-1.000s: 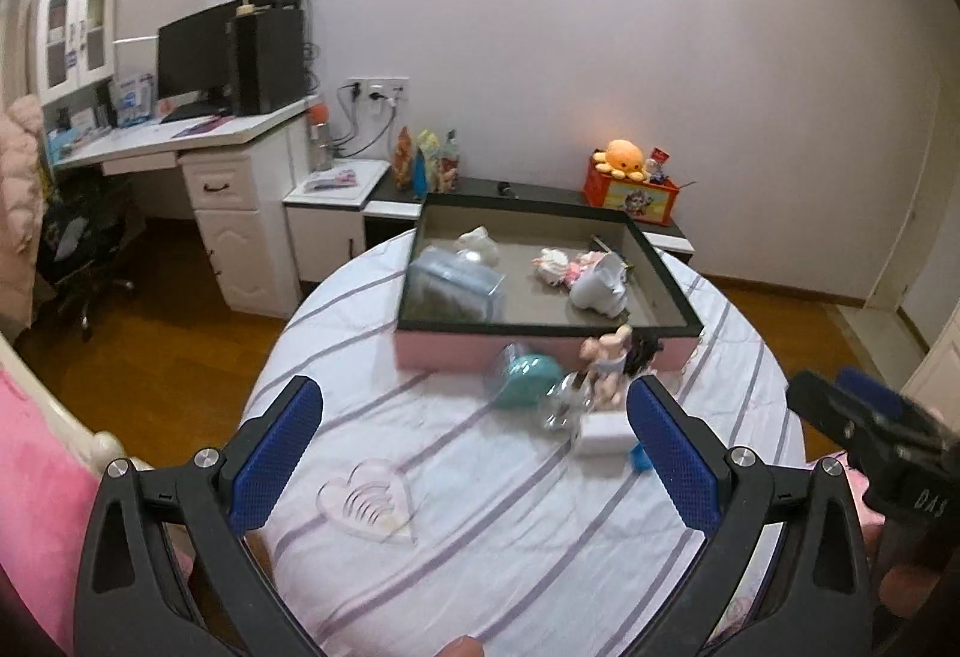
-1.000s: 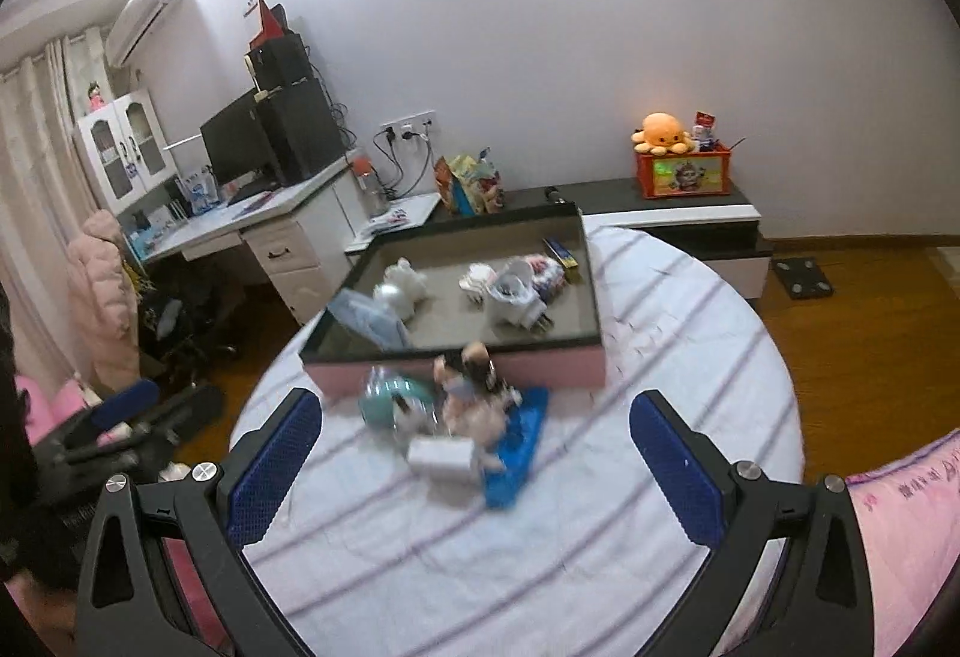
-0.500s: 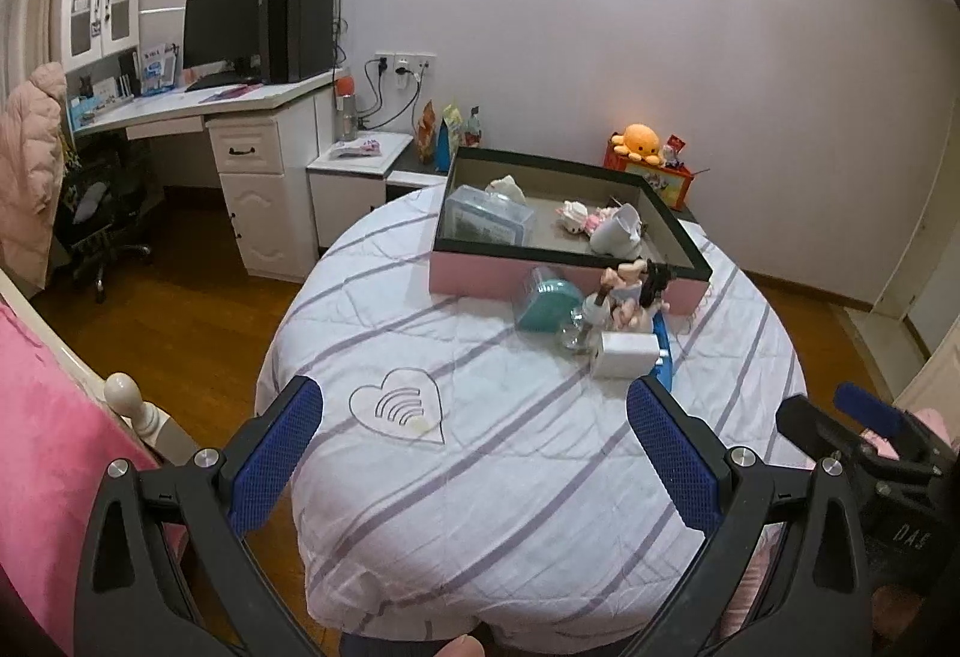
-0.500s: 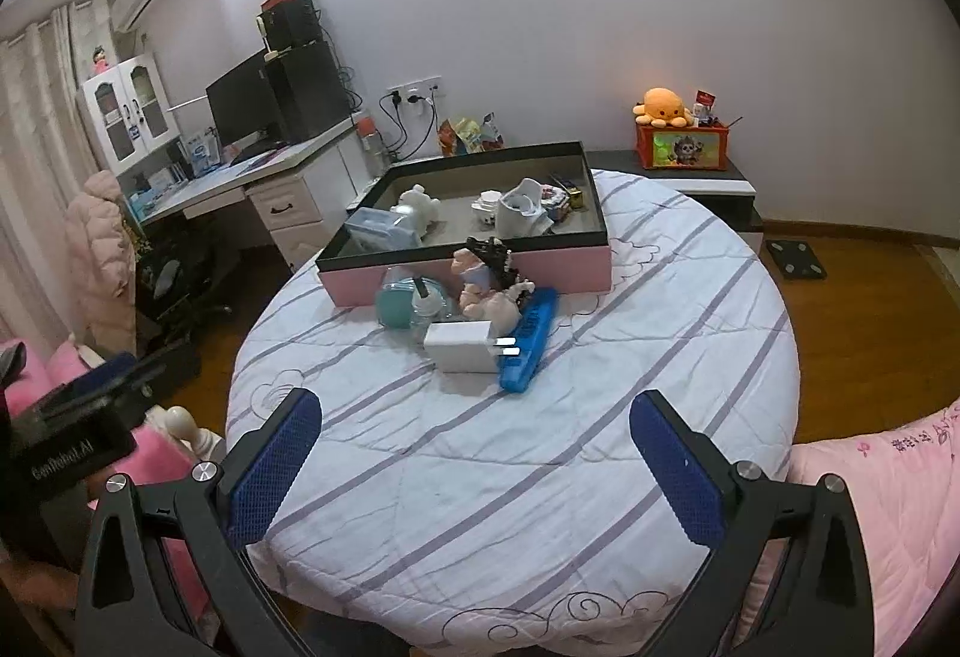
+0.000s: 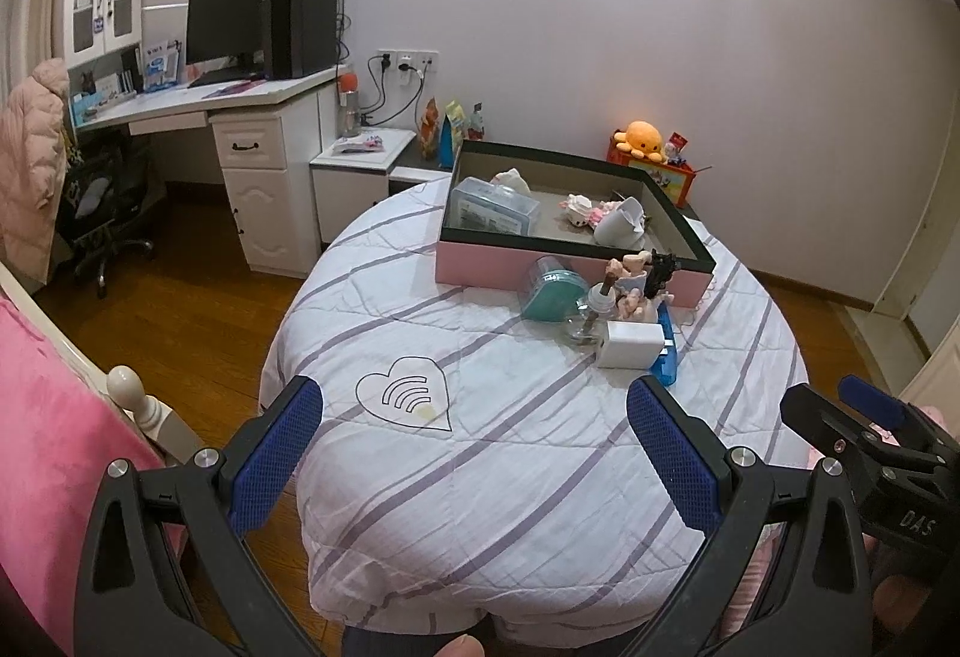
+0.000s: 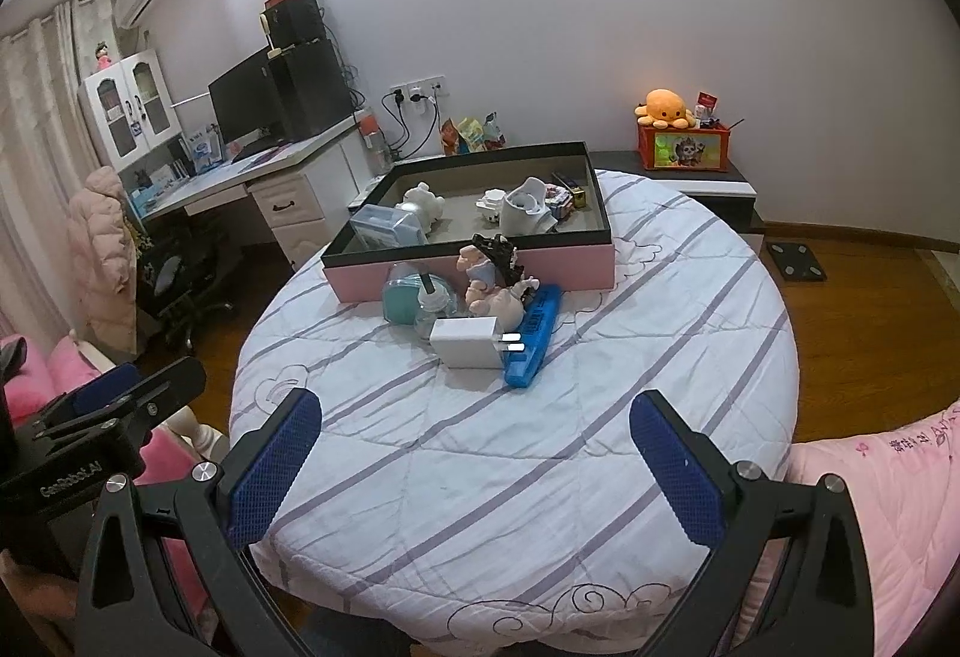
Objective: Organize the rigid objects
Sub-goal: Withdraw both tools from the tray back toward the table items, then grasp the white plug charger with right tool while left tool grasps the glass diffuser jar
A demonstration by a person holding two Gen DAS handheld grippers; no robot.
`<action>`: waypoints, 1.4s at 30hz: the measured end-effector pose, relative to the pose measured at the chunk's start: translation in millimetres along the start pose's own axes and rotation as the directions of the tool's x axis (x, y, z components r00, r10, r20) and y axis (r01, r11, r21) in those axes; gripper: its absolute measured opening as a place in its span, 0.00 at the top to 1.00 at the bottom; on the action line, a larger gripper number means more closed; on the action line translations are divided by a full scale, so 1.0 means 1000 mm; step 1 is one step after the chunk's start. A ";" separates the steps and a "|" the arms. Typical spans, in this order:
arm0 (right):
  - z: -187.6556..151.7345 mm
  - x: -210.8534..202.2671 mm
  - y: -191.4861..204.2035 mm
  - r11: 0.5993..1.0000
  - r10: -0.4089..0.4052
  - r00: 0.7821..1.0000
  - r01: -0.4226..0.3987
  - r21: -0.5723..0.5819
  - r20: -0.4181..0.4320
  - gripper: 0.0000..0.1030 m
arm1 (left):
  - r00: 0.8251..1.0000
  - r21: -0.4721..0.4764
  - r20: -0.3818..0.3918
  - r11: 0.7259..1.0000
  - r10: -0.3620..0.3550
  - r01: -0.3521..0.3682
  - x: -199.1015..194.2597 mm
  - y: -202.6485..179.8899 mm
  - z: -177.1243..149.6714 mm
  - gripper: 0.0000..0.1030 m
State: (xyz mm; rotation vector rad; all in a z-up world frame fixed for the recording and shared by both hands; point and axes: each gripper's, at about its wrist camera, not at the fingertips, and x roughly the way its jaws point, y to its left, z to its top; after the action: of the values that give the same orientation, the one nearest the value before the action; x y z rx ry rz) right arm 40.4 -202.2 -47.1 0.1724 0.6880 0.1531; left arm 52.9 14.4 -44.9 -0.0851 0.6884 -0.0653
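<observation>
Both units are sitting back off the near edge of the round table under its white quilt with purple stripes (image 6: 660, 333); judging the step as approach for a first pick. Working left to right through the loose cluster just in front of the shallow pink-sided tray with the black rim (image 6: 480, 270): teal round plastic container (image 6: 403, 300), small clear glass bottle with a dark stopper (image 6: 433, 310), white square plug-in charger (image 6: 467, 351), pale figurine with dark hair (image 6: 492, 280), blue flat plastic strip (image 6: 534, 336). The charger is touching the blue strip, prongs lying over it, so I'd be taking the charger first, squeezing its 2 flat sides, lifting straight up to avoid dragging the strip. The bottle looks tippy; I'd be keeping clear of it on the way in. Tray already holds a clear lidded box, a white cup and small toys; free floor shows at its centre. Left gripper (image 5: 474, 444): jaws spread wide, carrying nothing, touching nothing. Right gripper (image 6: 474, 453): same, wide apart, empty, hovering over bare quilt well short of the cluster.
</observation>
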 end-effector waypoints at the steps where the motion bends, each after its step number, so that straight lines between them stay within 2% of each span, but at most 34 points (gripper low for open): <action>1: 0.000 0.002 0.000 1.000 -0.001 1.000 0.001 -0.001 -0.006 0.00 | 1.000 0.000 -0.003 1.000 0.001 -0.001 0.001 0.000 0.000 0.00; 10: 0.001 0.044 -0.001 1.000 -0.013 0.998 0.012 -0.010 -0.067 0.00 | 0.999 0.000 -0.036 1.000 0.016 -0.016 0.025 0.006 0.003 0.00; 26: 0.011 0.133 0.015 0.998 -0.029 0.991 0.022 -0.056 -0.132 0.01 | 0.990 -0.017 -0.134 0.998 0.050 -0.053 0.097 0.021 0.002 0.00; 31: 0.010 0.152 0.016 0.998 -0.025 0.988 0.016 -0.064 -0.151 0.10 | 0.987 -0.021 -0.151 0.998 0.050 -0.054 0.112 0.023 0.004 0.00; 33: 0.008 0.155 0.018 0.995 -0.053 0.989 0.040 -0.094 -0.141 0.13 | 0.987 -0.018 -0.156 0.998 0.050 -0.053 0.116 0.022 0.004 0.00; 36: 0.009 0.154 0.017 0.991 -0.072 0.991 0.058 -0.119 -0.117 0.33 | 0.986 -0.018 -0.163 0.999 0.046 -0.049 0.121 0.021 0.005 0.00; 38: 0.010 0.151 0.014 0.994 -0.034 0.993 0.022 -0.105 -0.112 0.34 | 0.985 -0.013 -0.166 0.999 0.044 -0.046 0.124 0.018 0.005 0.00; 42: 0.007 0.143 0.009 0.995 -0.009 0.995 -0.001 -0.100 -0.098 0.34 | 0.986 -0.002 -0.163 0.999 0.036 -0.037 0.126 0.011 0.006 0.00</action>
State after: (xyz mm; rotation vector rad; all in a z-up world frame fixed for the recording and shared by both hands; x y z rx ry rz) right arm 153.5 -166.0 -127.8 0.0681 0.7767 0.1927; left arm 153.5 14.4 -121.0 -0.0725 0.8533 -0.0359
